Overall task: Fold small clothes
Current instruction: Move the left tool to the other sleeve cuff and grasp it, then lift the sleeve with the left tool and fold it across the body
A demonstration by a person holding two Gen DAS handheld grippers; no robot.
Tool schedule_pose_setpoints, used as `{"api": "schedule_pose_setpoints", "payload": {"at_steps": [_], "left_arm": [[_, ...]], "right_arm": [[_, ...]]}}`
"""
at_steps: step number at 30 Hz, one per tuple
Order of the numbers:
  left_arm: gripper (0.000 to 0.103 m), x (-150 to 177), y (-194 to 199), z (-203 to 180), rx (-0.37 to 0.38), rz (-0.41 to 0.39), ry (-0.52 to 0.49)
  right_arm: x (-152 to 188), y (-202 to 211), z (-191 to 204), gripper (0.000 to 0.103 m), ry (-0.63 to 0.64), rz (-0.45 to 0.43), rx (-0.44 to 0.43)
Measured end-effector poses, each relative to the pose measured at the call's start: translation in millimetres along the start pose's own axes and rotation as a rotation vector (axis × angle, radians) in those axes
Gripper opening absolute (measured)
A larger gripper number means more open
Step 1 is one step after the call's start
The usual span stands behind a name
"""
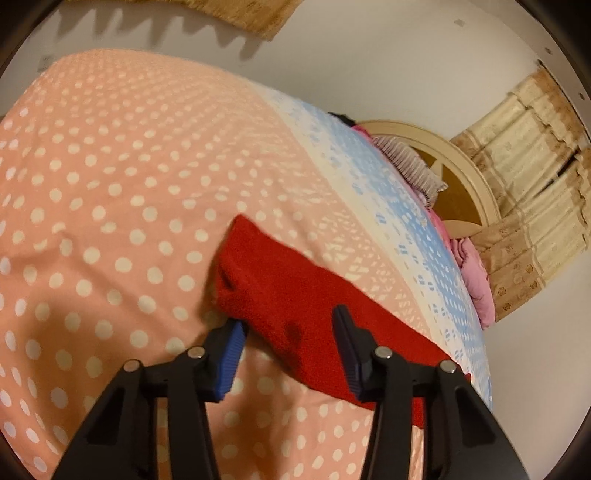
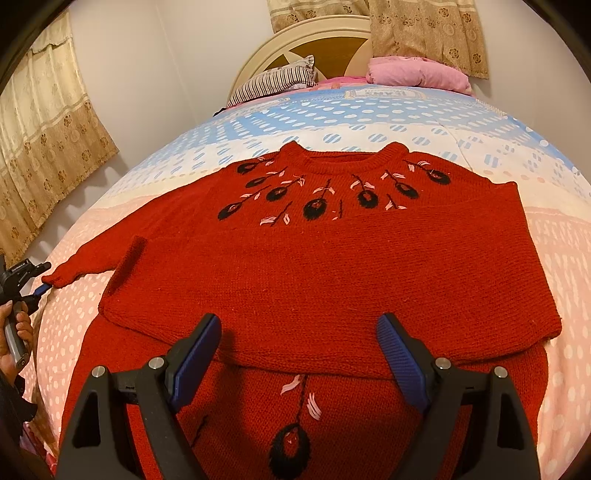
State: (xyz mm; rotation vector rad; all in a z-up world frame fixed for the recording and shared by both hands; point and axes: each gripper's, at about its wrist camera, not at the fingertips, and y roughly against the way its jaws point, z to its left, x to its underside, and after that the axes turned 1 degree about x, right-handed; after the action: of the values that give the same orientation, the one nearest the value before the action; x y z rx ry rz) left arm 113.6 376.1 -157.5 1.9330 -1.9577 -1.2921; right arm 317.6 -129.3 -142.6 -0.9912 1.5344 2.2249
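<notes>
Seen from the right wrist, going left to right: a beige curtain (image 2: pixel 44 155) hangs at the far left, then the person's hand (image 2: pixel 16 332) holding the left gripper (image 2: pixel 38 278) at the sleeve cuff, then a striped pillow (image 2: pixel 273 83) and a pink pillow (image 2: pixel 417 72) against the cream headboard (image 2: pixel 306 35). The red sweater (image 2: pixel 332 266) lies flat on the bed's dotted bedspread (image 2: pixel 74 314), neck toward the headboard, black-and-pink feather embroidery around the collar, one sleeve folded across the chest. The right gripper (image 2: pixel 299 338) hovers over the hem, jaws apart and empty. In the left wrist view the left jaws straddle the sleeve end, spread wide, not clamped
</notes>
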Motion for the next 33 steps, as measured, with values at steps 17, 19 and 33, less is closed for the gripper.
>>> {"api": "schedule_pose_setpoints", "payload": {"at_steps": [17,19,33], "left_arm": [[0.009,-8.1,10.2,-28.6,0.053,-0.036,-0.121],[0.007,-8.3,12.1,-38.9,0.06,-0.042,-0.155],[0.007,-3.3,29.2,-113.0,0.196,-0.037,-0.266]], "right_arm": [[-0.3,0.2,0.3,0.087,-0.002,-0.002,0.0],[-0.6,0.2,0.3,0.087,-0.005,-0.003,-0.001],[0.5,1.4,-1.5,0.087,-0.026,-0.014,-0.019]]}}
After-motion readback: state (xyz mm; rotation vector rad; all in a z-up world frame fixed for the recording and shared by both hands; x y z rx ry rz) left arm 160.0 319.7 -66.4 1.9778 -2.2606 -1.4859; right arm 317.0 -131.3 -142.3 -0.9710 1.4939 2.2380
